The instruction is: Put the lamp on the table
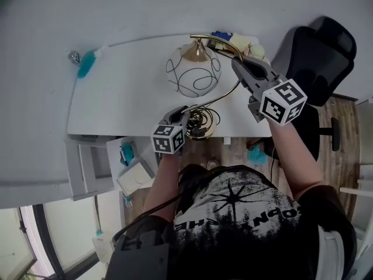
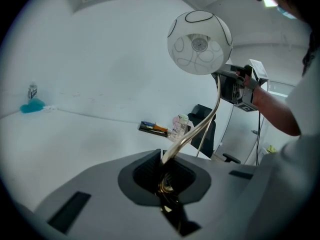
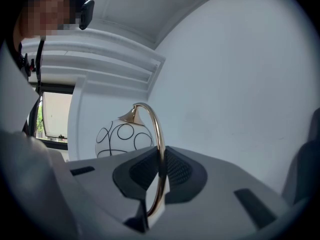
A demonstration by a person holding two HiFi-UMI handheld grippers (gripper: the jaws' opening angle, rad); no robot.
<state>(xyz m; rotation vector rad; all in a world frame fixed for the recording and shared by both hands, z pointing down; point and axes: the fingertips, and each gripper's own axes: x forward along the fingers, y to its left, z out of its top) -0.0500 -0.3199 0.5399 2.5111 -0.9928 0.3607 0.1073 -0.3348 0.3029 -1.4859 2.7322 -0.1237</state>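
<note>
Two claws grip the lamp [image 1: 193, 72]. Left claw [image 1: 184, 116] is closed on the stem near the base, right claw [image 1: 240, 64] closed on the curved neck. Lamp is over the bench [image 1: 116, 92], base near its front edge. Risks: thin stem twisting in either grip, globe swinging, base landing off the edge.

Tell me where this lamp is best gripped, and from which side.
Grip the brass stem, not the globe. The stem is thin enough for jaws to close across, while the round shade looks too wide. Come in from the person's side, with one hold low on the stem and one on its upper arc, as the left gripper and right gripper do.
</note>
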